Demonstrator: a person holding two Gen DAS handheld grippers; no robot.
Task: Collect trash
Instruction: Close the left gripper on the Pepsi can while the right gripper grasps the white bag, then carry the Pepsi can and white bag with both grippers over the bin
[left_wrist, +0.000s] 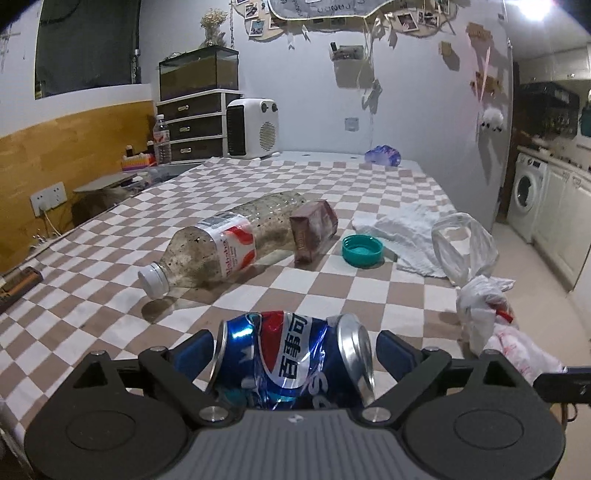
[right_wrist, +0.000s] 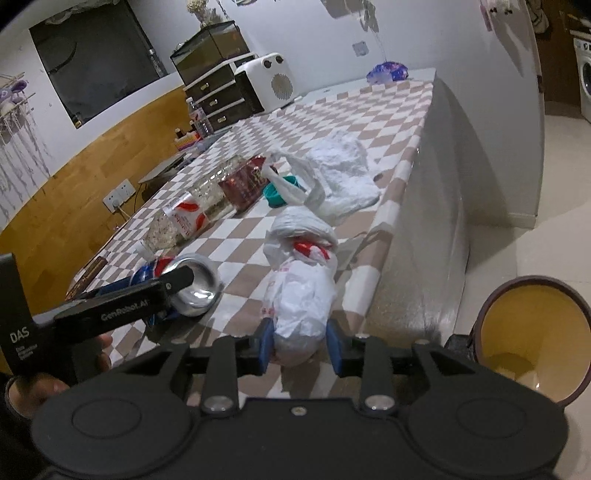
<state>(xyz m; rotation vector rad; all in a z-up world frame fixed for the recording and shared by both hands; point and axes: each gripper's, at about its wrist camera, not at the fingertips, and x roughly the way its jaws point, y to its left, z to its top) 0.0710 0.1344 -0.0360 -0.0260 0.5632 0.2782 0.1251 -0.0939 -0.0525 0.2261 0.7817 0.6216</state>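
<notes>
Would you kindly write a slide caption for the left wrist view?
Left gripper open around a crushed Pepsi can on the checkered tablecloth, a dirty plastic bottle lying beyond.

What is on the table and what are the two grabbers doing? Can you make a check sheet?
Surface: checkered tablecloth on a table.
Job's things: crushed Pepsi can; plastic bottle lying down; brown packet; teal cap; white tissue; knotted plastic bag; bin on the floor beside the table.
Clutter: drawers, heater.
Grippers: left gripper open around the can; right gripper astride the bag, grip unclear.
Cables: plug lead at wall socket.
Surroundings: washing machine.
</notes>
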